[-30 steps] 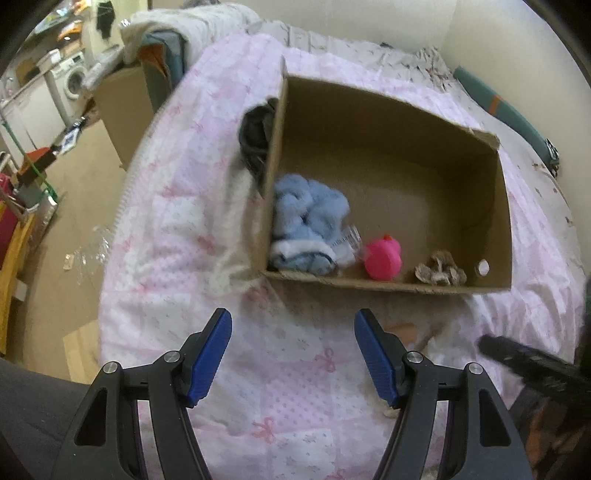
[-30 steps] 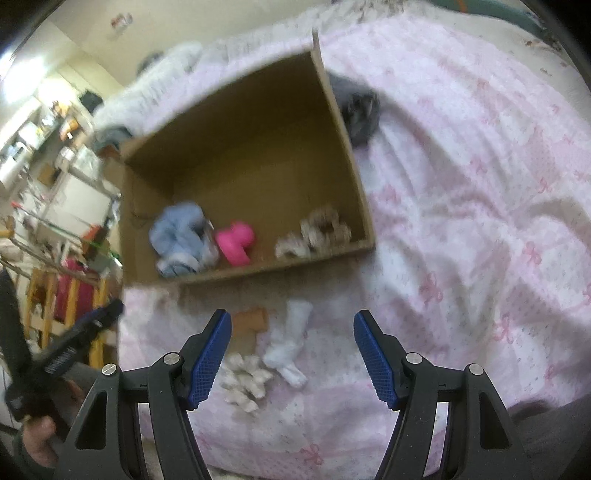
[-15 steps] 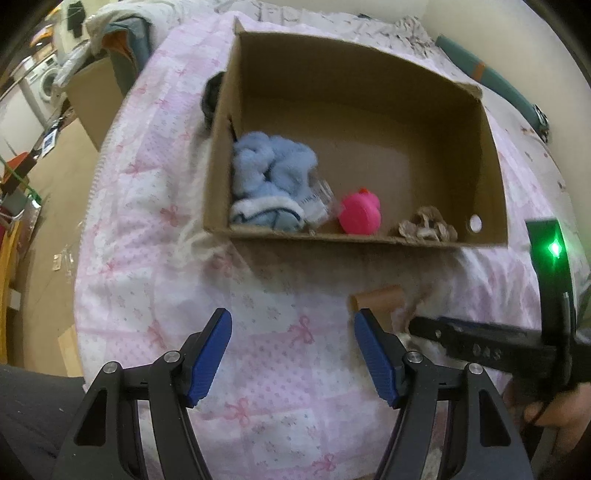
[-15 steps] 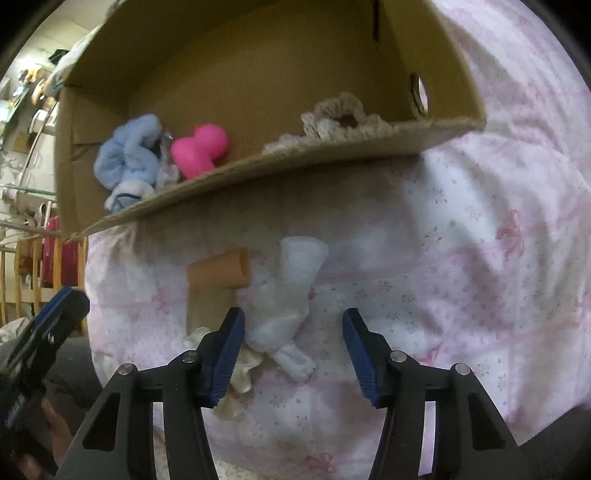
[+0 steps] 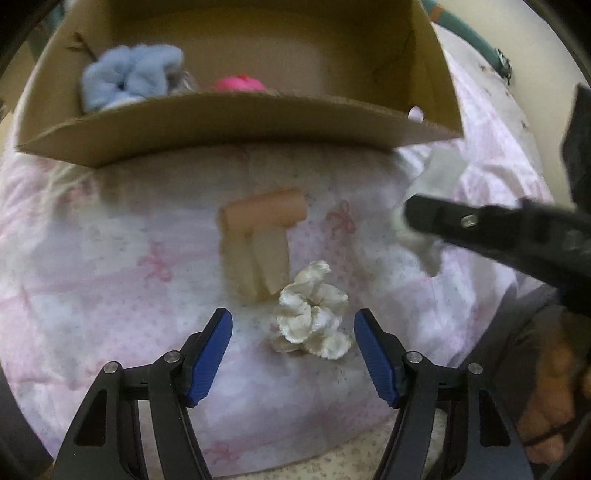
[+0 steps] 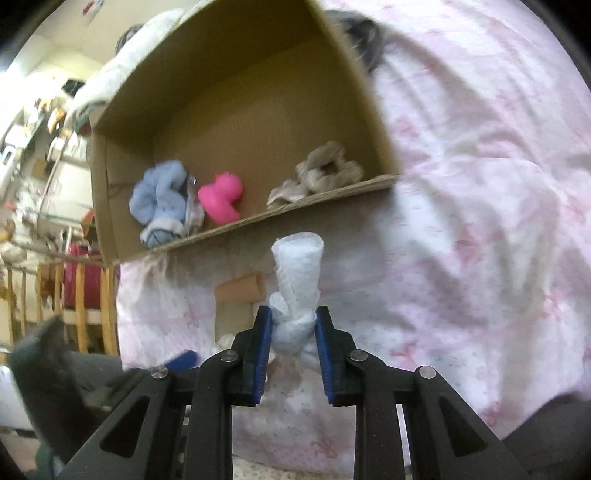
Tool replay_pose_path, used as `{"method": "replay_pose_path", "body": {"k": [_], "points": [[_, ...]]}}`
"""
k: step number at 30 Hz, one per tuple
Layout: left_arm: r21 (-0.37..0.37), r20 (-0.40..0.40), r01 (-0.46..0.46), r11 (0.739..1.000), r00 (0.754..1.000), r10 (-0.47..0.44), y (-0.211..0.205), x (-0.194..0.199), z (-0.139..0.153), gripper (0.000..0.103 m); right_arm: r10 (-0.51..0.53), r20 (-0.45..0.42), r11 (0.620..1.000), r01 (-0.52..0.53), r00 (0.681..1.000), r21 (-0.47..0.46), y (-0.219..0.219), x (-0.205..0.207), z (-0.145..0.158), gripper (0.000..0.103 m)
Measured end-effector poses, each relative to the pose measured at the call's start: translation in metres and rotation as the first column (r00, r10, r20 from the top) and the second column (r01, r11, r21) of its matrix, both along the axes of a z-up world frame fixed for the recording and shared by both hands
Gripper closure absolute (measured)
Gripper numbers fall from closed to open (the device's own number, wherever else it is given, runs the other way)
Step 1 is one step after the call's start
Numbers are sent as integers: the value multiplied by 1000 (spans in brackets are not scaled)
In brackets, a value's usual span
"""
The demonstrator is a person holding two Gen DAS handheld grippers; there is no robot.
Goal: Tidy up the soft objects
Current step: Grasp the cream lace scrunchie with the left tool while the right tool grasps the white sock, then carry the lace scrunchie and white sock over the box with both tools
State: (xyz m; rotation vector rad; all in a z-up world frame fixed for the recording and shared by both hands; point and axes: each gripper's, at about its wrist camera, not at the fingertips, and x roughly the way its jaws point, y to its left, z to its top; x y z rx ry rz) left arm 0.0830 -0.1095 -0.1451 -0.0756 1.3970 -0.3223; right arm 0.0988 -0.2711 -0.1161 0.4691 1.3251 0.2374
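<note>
My right gripper (image 6: 292,325) is shut on a knotted white sock (image 6: 297,280) and holds it just above the pink bedspread, in front of the cardboard box (image 6: 236,74). My left gripper (image 5: 293,334) is open, its fingers on either side of a cream scrunchie (image 5: 314,314) on the bedspread. A rolled beige sock (image 5: 262,236) lies just beyond the scrunchie; it also shows in the right wrist view (image 6: 240,291). The box holds a blue fluffy item (image 6: 159,199), a pink toy duck (image 6: 221,195) and a grey-beige scrunchie (image 6: 321,173).
The box's near wall (image 5: 236,122) stands close ahead of both grippers. The right gripper's black body (image 5: 498,232) crosses the right side of the left wrist view. A dark item (image 6: 362,29) lies on the bed behind the box. Room clutter shows at far left.
My right gripper has closed on the white sock and lifted it. My left gripper has moved down and forward so that its open fingers now straddle the cream scrunchie.
</note>
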Motion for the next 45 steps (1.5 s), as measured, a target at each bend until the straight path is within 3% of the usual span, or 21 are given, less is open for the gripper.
{"method": "replay_pose_path", "body": {"k": [1, 2, 5, 8, 11, 15, 21, 28, 38, 45], "points": [[1, -8, 0, 1000, 1000, 0, -1, 1, -4, 56, -14, 2, 1000, 14, 1000, 5, -4, 0, 1, 77], [0, -28, 5, 1000, 1000, -5, -2, 3, -9, 71, -25, 3, 1000, 25, 1000, 8, -7, -1, 2, 77], [-8, -47, 9, 1000, 999, -9, 0, 4, -9, 85, -45, 7, 999, 45, 999, 13, -13, -1, 0, 77], [-59, -98, -29, 998, 995, 23, 14, 2, -4, 90, -45, 4, 999, 45, 999, 11, -9, 0, -2, 77], [-82, -108, -48, 995, 993, 39, 28, -5, 10, 90, -38, 4, 999, 37, 999, 11, -6, 0, -2, 77], [-36, -39, -74, 997, 997, 73, 42, -5, 32, 90, -29, 7, 999, 29, 1000, 16, -5, 0, 0, 77], [57, 18, -198, 979, 980, 197, 69, 0, 30, 90, -10, 18, 1000, 10, 1000, 20, 0, -2, 3, 77], [123, 82, -228, 966, 972, 219, 78, 6, 34, 90, 14, 3, 1000, -14, 1000, -22, 6, -3, -2, 77], [126, 102, -279, 952, 958, 267, 99, 6, 42, 90, 40, 0, 998, -40, 999, -49, 14, -2, -5, 77], [96, 201, -307, 947, 938, 283, 105, 8, 80, 90, 52, 62, 999, -52, 997, 1, 23, -1, 9, 77]]}}
